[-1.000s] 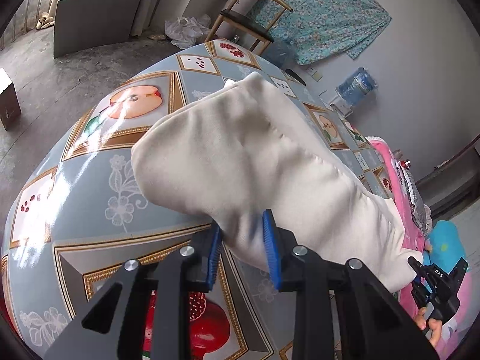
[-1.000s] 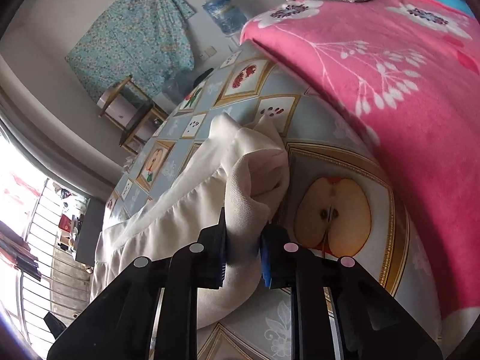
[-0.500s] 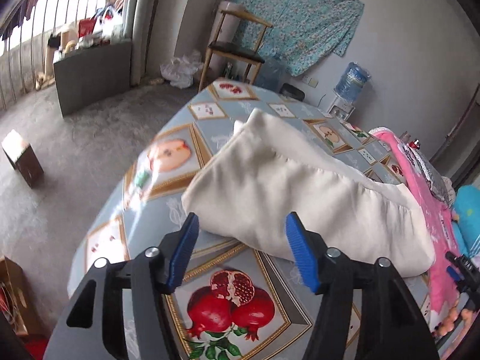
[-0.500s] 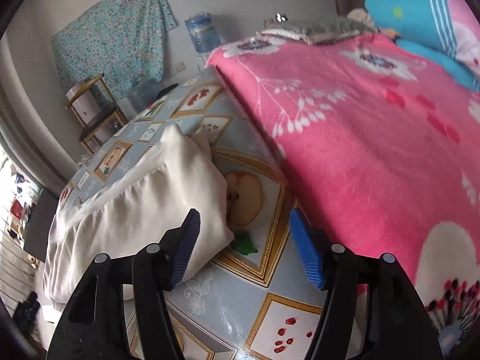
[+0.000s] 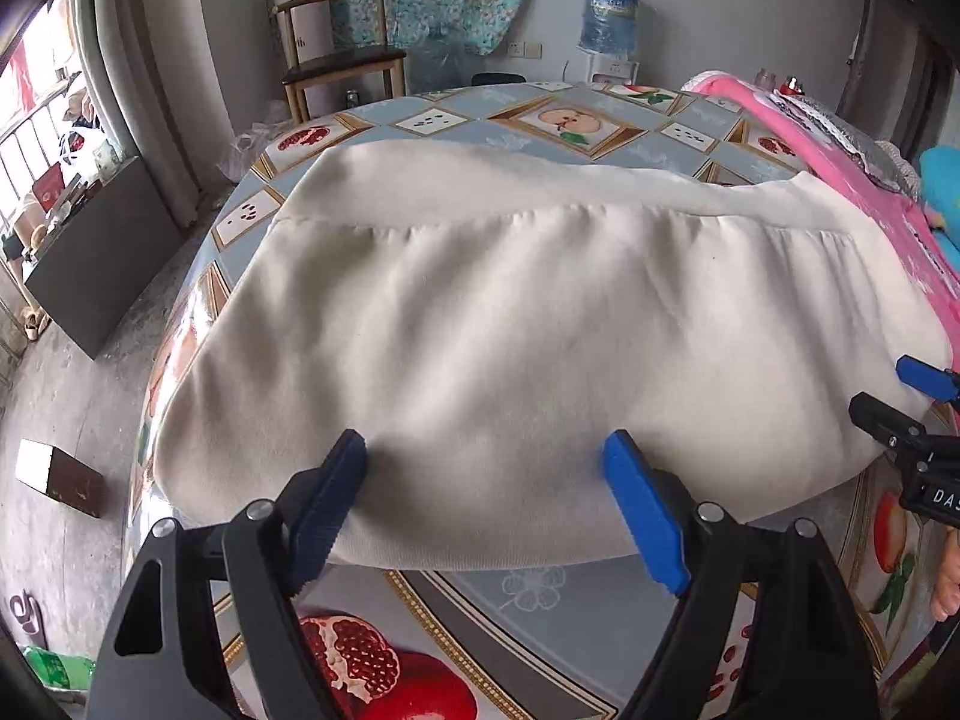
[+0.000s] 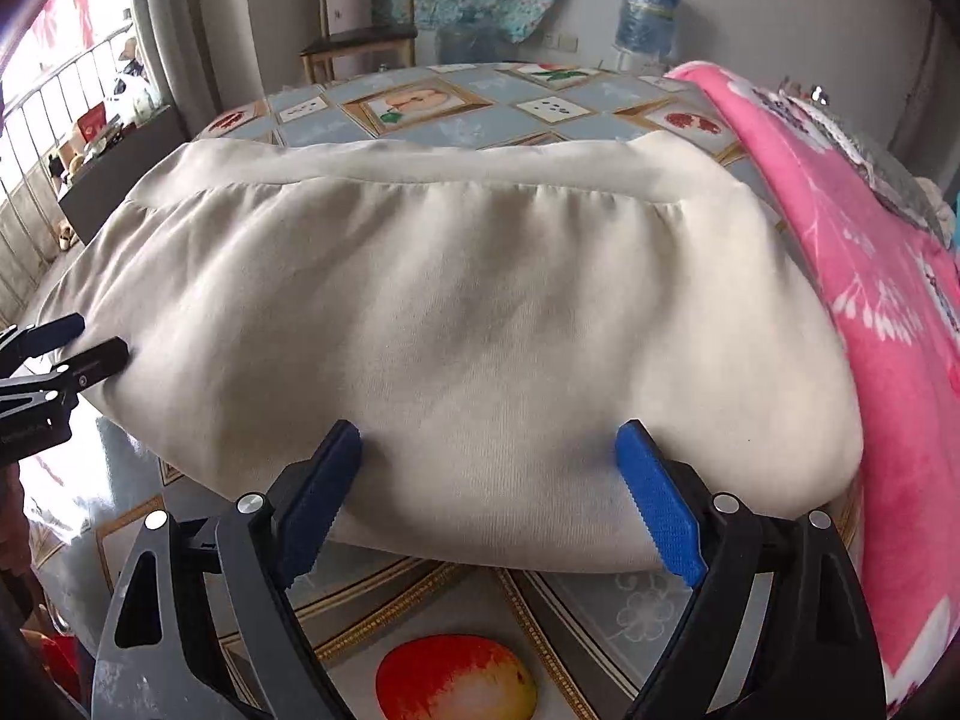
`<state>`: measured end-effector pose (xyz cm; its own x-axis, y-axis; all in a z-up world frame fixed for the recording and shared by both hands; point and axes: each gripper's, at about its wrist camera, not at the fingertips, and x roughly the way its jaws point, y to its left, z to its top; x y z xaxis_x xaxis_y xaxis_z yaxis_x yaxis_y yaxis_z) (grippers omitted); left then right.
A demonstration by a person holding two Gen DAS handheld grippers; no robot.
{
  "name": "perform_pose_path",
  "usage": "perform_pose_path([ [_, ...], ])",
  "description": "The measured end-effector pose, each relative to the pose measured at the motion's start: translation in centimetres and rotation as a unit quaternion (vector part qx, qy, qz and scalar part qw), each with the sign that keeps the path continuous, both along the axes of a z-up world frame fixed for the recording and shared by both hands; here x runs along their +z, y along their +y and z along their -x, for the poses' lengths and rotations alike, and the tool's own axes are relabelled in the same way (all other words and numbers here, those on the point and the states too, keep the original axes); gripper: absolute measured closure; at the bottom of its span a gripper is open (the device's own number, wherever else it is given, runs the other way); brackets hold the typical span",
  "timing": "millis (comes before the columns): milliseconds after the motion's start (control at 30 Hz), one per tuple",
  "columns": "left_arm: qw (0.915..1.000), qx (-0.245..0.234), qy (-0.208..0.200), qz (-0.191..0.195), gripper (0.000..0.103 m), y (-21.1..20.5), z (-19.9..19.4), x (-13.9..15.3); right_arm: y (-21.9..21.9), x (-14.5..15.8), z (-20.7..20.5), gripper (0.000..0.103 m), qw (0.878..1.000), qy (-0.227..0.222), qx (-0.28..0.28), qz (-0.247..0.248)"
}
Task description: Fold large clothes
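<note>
Cream garment (image 5: 540, 324) flat beyond each wide-open, empty hand-held gripper (image 5: 486, 504) (image 6: 489, 492).

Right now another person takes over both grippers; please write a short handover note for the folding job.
Left gripper: open, jaws just opened, nothing gripped.
Right gripper: the same, open and empty, jaws just opened.
Cream garment: released, lying folded on the fruit-pattern tablecloth, banded hem on the far side, its right end beside the pink blanket.
Done: one fold appears laid down.
Left: probably another fold to make it smaller, then smooth it; check the far side, hidden from here.
</note>
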<state>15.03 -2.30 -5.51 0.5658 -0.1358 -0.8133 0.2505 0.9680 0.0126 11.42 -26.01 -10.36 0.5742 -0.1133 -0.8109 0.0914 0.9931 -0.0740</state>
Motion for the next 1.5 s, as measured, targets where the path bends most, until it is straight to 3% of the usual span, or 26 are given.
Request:
perform_pose_path([
  [67,0.9999,-0.002,-0.013,-0.009,0.023,-0.1,0.5,1.1,0.6,1.8,0.0,0.019,1.0,-0.02,0.007,-0.006],
  [167,0.9985,-0.03,-0.046,0.008,0.023,-1.2,0.5,2.8,2.0,3.5,-1.5,0.018,0.998,-0.051,0.03,-0.009],
  [267,0.9977,-0.048,-0.041,-0.023,0.023,-3.5,-0.8,2.0,3.1,1.5,-3.9,0.017,0.999,-0.027,0.041,-0.01],
  [333,0.9975,-0.04,-0.015,-0.056,0.023,-4.3,-2.0,0.0,3.2,-1.3,-4.8,0.017,0.999,0.008,0.038,-0.002],
  [433,0.9991,-0.029,-0.007,-0.031,0.018,-3.3,-2.4,-0.8,2.7,-1.6,-4.1,0.016,0.999,-0.001,0.046,-0.008],
  [533,0.999,-0.029,-0.01,-0.034,0.018,-3.1,-2.6,0.3,2.3,0.4,-4.3,0.017,0.999,-0.003,0.044,-0.009],
  [633,0.9986,-0.038,-0.033,-0.017,0.018,-3.5,-4.0,2.1,1.5,2.4,-6.2,0.015,0.999,-0.032,0.03,-0.022],
  [700,0.9987,-0.027,-0.034,-0.026,0.018,-4.0,-5.8,2.2,0.6,2.8,-8.1,0.015,0.998,-0.041,0.007,-0.037],
  [800,0.9997,0.003,0.002,-0.025,0.018,-3.8,-9.2,0.9,-1.4,1.2,-10.5,0.015,0.997,-0.018,-0.038,-0.058],
  [900,0.9991,0.02,0.031,0.017,0.009,-2.6,-10.5,-0.5,-2.3,-0.7,-10.9,0.012,0.995,0.0,-0.043,-0.088],
  [1000,0.9996,0.02,0.02,0.006,0.009,-2.5,-9.6,0.0,-1.6,0.1,-9.9,0.012,0.997,0.002,-0.042,-0.071],
  [1100,0.9997,0.018,-0.005,0.017,0.009,-1.9,-7.6,1.9,-1.6,1.9,-7.2,0.012,0.994,-0.019,-0.046,-0.102],
  [1267,0.9976,-0.017,-0.058,0.033,0.009,-0.9,-1.2,6.1,-0.4,5.8,-0.2,0.007,0.989,-0.087,-0.051,-0.106],
  [1500,0.9929,-0.063,-0.086,0.053,0.005,-0.4,8.0,9.2,2.9,8.4,8.2,0.007,0.987,-0.142,-0.059,-0.05],
])
